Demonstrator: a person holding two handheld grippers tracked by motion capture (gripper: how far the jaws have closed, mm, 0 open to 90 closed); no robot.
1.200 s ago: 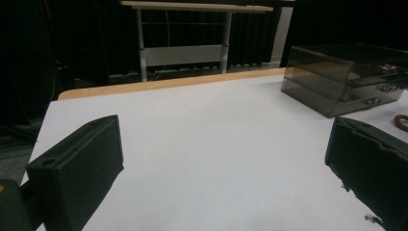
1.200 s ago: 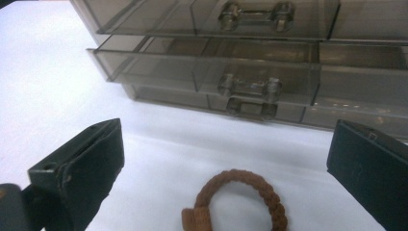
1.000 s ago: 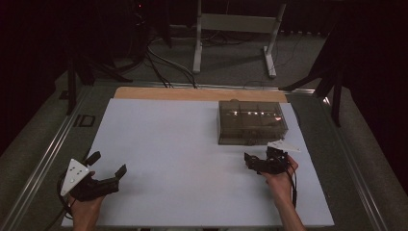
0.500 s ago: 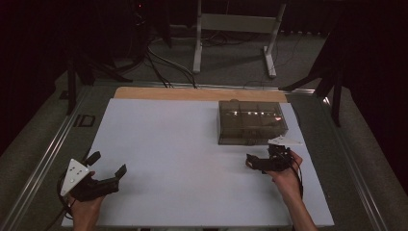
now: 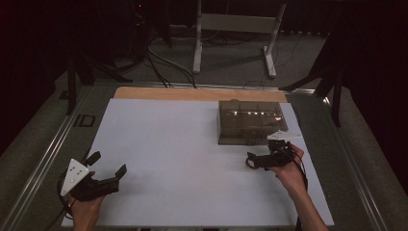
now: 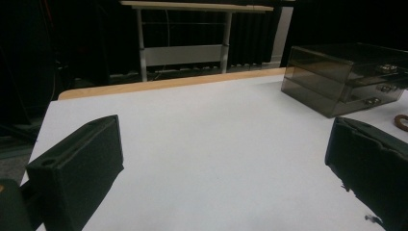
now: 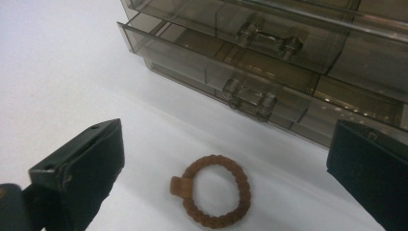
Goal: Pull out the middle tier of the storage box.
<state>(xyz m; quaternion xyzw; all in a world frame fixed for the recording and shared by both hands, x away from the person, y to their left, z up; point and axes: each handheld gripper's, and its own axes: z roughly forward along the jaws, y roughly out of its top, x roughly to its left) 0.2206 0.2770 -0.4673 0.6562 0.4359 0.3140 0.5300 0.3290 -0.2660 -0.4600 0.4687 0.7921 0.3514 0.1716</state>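
Right gripper (image 7: 226, 168): jaws spread wide, one in the lower left of the right gripper view, the other in the lower right, nothing held. In the high view it sits right of centre, just below the box.
Bracelet (image 7: 212, 198): a small brown braided ring with a squarish tab on its left side, lying flat on the white table (image 5: 183, 144), low in the middle of the right gripper view, between the two jaws but touching neither. It also peeps in at the right edge of the left gripper view.
Drawer box (image 5: 251, 122): smoky clear plastic with small clear knobs, across the top of the right gripper view, near the bracelet but apart from it.
Left gripper (image 5: 108, 164): jaws wide apart, holding nothing, in the lower left of the high view, well away from everything.
How it should handle: I'd judge it very light, soft and a bit floppy, not fragile; the braid looks grippy rather than slick.
Where to grip: across one side of the band, or at the tab, pinching low against the table so it doesn't skate away.
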